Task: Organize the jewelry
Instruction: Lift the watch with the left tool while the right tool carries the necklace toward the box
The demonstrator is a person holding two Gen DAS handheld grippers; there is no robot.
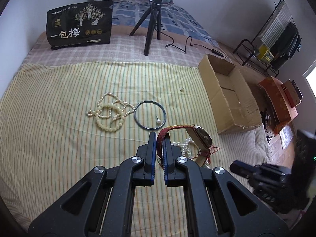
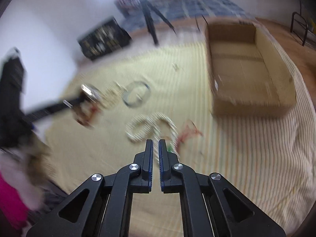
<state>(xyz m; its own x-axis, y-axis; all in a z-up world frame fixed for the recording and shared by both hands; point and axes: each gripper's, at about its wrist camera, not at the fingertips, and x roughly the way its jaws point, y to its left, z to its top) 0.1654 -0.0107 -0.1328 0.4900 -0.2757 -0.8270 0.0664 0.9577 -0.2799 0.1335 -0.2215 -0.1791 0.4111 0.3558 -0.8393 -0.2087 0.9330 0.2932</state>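
Bangle beside cardboard box

Left gripper angled steeply downward, jaws clamped tight on something thin and lifted, right gripper likewise pitched downward, jaws nearly together, gripping nothing, view blurred

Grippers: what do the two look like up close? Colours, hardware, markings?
The left gripper and right gripper match: matte black angular linkage arms with triangular cut-outs, round silver pivot screws, and flat black fingers lined with blue pads. No cables or markings visible.
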